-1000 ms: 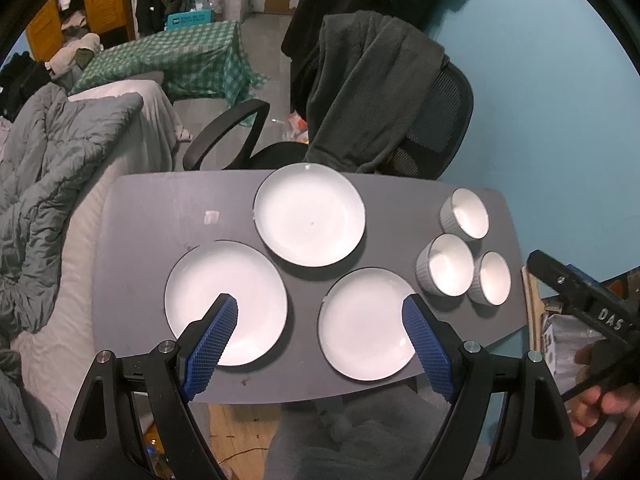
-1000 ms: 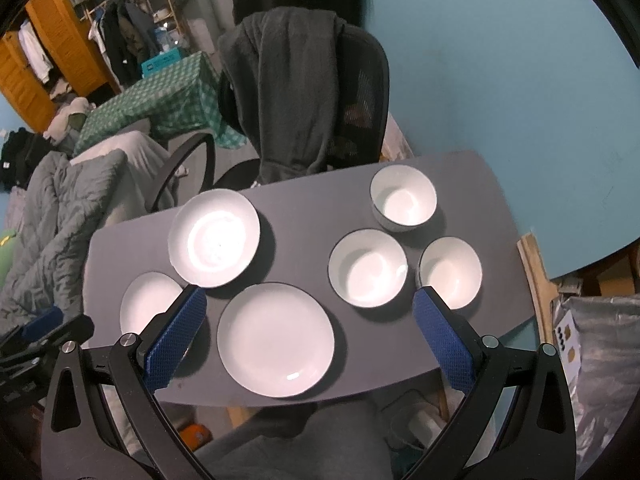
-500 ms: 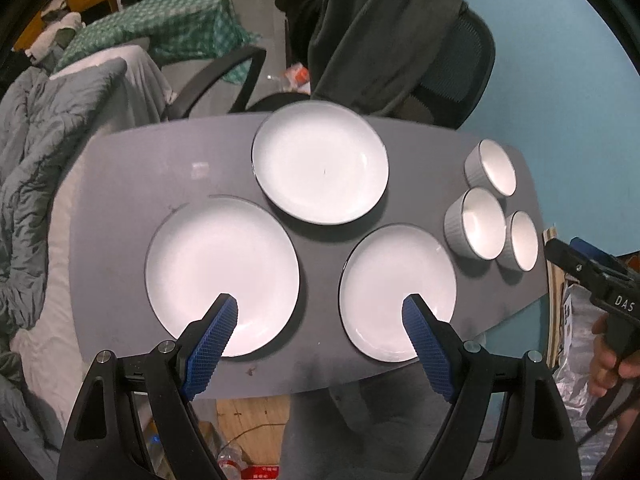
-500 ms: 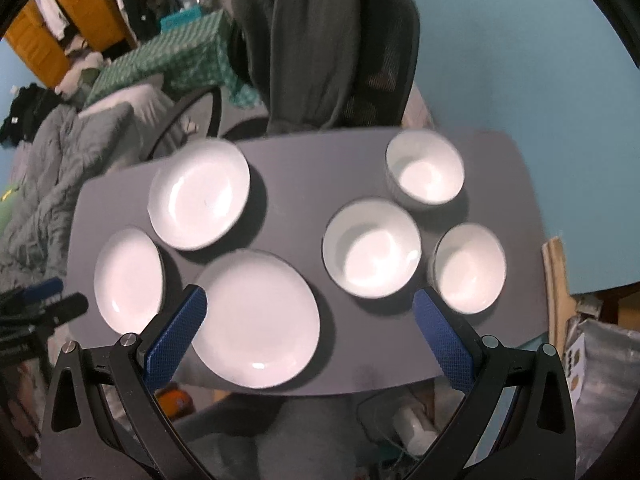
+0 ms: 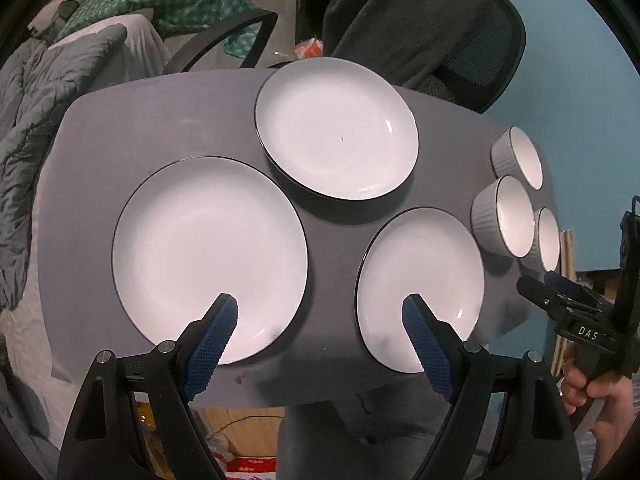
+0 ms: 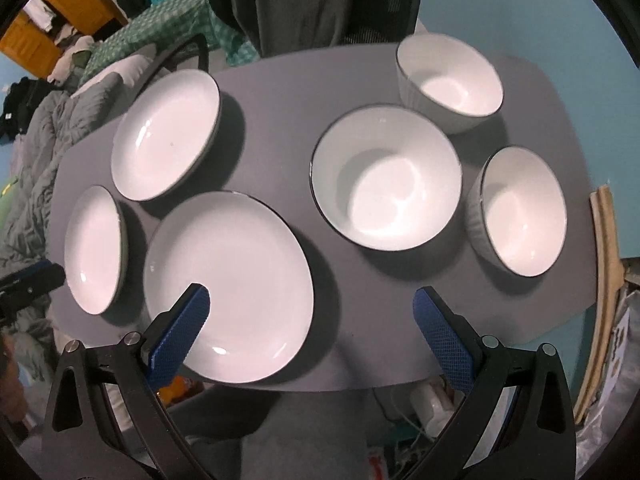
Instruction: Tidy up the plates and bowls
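Your left gripper (image 5: 320, 312) hangs above the near edge of the grey table (image 5: 160, 120) with its jaws spread wide and nothing between them; one blue pad (image 5: 212, 332) overlaps the near rim of the left plate (image 5: 208, 256) at 7 o'clock in that view, the other overlaps the near rim of the right plate (image 5: 420, 280) at 5 o'clock. The far plate (image 5: 336, 128) sits at 12 o'clock, just beyond the other two, all three apart from one another by narrow strips of table. Three bowls cluster at 3 o'clock by the table's right end: the far bowl (image 5: 518, 156), the middle bowl (image 5: 504, 216) and the near bowl (image 5: 548, 240); whether they touch you cannot tell from here. Your right gripper (image 5: 560, 300) shows at 4 o'clock, off the table's right corner, held in your right hand (image 5: 592, 384).

In the right wrist view, that gripper (image 6: 312, 320) is also wide open and empty, its pads above the table's near edge; the right plate (image 6: 228, 284) lies under its left pad at 7 o'clock, the middle bowl (image 6: 386, 176) at 12 o'clock, the near bowl (image 6: 520, 210) at 2 o'clock, the far bowl (image 6: 450, 80) at 1 o'clock, each standing apart and upright. A chair (image 6: 320, 0) draped in dark cloth stands behind the table.
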Tool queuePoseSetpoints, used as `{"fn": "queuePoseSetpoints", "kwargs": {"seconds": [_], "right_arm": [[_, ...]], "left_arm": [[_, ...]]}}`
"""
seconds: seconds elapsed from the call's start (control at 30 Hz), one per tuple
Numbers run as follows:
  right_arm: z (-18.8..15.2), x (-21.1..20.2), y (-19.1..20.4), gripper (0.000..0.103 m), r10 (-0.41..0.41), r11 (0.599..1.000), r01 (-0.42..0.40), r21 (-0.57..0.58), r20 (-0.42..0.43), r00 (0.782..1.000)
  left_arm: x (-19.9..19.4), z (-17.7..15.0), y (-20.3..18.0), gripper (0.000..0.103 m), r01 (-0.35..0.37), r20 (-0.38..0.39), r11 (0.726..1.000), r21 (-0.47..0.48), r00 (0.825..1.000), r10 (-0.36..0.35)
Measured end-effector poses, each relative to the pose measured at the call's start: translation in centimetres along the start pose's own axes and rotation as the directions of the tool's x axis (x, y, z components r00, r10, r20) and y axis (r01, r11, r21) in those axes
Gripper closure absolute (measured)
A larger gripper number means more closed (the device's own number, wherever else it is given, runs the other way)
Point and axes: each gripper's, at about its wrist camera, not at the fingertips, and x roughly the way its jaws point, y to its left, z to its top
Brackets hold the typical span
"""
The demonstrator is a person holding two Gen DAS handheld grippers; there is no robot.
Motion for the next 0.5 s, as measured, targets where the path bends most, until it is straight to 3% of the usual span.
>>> {"fn": "queuePoseSetpoints", "kwargs": {"seconds": [0.3, 0.5], "right_arm": [[-0.6, 3.2, -1.1, 0.009, 0.031, 1.0, -0.031, -0.005, -0.046, 0.998], [-0.7, 4.5, -1.8, 0.023, 0.038, 0.999, -0.04, -0.026, -0.076, 0.996]], "left_arm": [[3.3, -0.7, -1.3, 0.017, 0.007, -0.026, 1.0, 0.026, 1.0, -0.007], [5.7, -0.6, -2.1, 0.021, 0.0, -0.07, 1.0, 0.029, 0.998, 0.002]]}}
